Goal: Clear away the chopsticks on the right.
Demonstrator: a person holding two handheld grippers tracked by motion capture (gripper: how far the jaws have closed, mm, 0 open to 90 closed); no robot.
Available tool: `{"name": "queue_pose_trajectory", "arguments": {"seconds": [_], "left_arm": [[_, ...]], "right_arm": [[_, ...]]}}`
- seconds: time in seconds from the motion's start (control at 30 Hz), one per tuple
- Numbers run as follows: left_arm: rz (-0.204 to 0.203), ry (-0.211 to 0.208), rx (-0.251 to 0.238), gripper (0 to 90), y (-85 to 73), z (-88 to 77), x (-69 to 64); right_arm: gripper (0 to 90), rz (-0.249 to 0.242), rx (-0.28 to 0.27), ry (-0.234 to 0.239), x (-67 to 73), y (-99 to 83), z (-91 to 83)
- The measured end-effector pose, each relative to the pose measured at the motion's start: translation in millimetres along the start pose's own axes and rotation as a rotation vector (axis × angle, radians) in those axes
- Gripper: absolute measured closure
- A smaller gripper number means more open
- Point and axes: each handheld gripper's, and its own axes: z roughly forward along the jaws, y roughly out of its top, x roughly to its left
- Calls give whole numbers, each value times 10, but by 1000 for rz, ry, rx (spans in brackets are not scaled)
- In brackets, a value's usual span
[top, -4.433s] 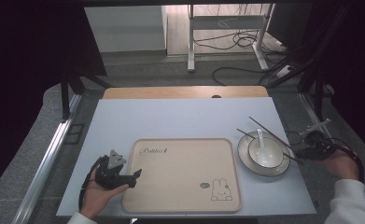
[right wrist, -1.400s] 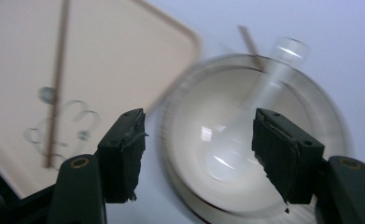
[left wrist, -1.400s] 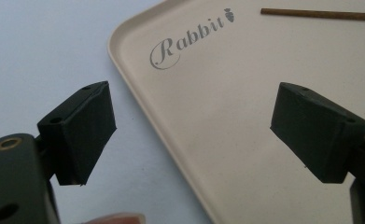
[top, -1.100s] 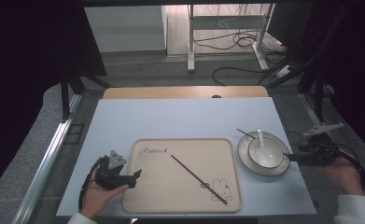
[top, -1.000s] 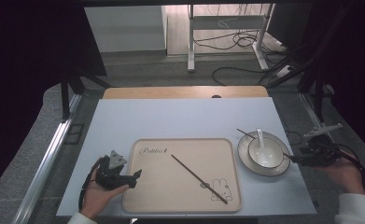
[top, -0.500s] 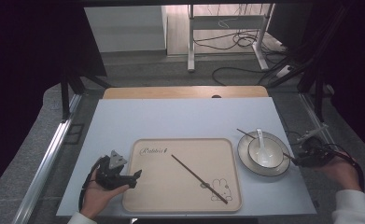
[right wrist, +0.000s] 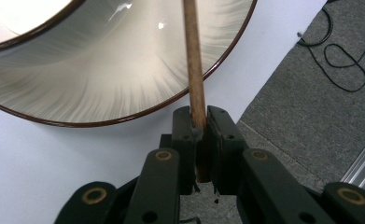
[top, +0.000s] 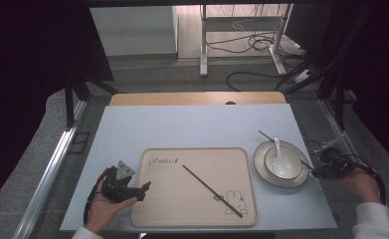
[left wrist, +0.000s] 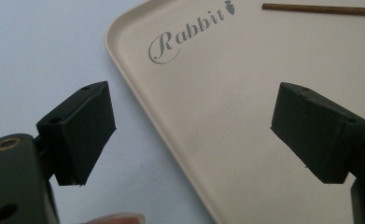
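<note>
Right gripper view is showing the second chopstick (right wrist: 193, 56) pinched at its near end between the right gripper (right wrist: 199, 122)'s two black jaws, which have just been closing onto it. From that pinch the stick is running up and away across the rim of the plate (right wrist: 138, 111), and in the high view it is lying slantwise over the plate (top: 259, 167) and past the white bowl (top: 281, 163) holding a spoon (top: 277, 152).

The grip is sitting right at the tip, so the long free length is likely to swing or twist out of the pads when lifted. A careless lift is also risking a drag along the plate rim, which could nudge the bowl or tip the spoon.

Farther out, the first chopstick (top: 212, 190) is already lying diagonally on the beige rabbit tray (top: 152, 209); setting the second down on top of it could roll either one.

The left gripper (top: 143, 189) is resting at the tray's left edge with its jaws spread wide over the tray rim (left wrist: 138, 100), gripping nothing, so the tray may slide if bumped.
</note>
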Motion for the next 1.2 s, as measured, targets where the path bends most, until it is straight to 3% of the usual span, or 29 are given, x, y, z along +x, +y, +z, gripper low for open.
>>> {"name": "queue_pose_trajectory", "arguments": {"seconds": [0.17, 0.33, 0.47, 0.6, 0.73, 0.77, 0.9, 1.07, 1.1, 1.17, 1.2], "left_arm": [[-2, 1, -2, 136, -1, -8, 12], [-4, 1, -5, 136, -1, -13, 14], [-3, 1, -4, 136, -1, -13, 14], [-3, 1, -5, 136, 0, -12, 14], [-3, 1, -7, 136, 0, -22, 15], [-3, 1, -7, 136, 0, -22, 15], [-3, 2, -8, 136, 1, -24, 17], [-1, 3, -10, 136, -2, -31, 19], [-1, 3, -10, 136, -2, -31, 19], [-6, 3, -13, 136, -4, -34, 19], [-5, 3, -11, 136, -5, -33, 24]], "right_arm": [[828, 44, -23, 9, -15, 1, -73], [829, 95, -101, 5, -12, 3, -281], [830, 105, -148, 4, 29, 24, -419], [829, 83, -202, 22, 135, 94, -594], [829, 41, -257, 56, 353, 250, -766], [829, 41, -257, 56, 353, 250, -766], [830, -5, -279, 99, 676, 444, -862], [829, -65, -245, 146, 1067, 638, -788], [829, -65, -245, 146, 1067, 638, -788], [829, -80, -225, 158, 1213, 685, -711], [828, -91, -194, 168, 1356, 723, -610]]}}
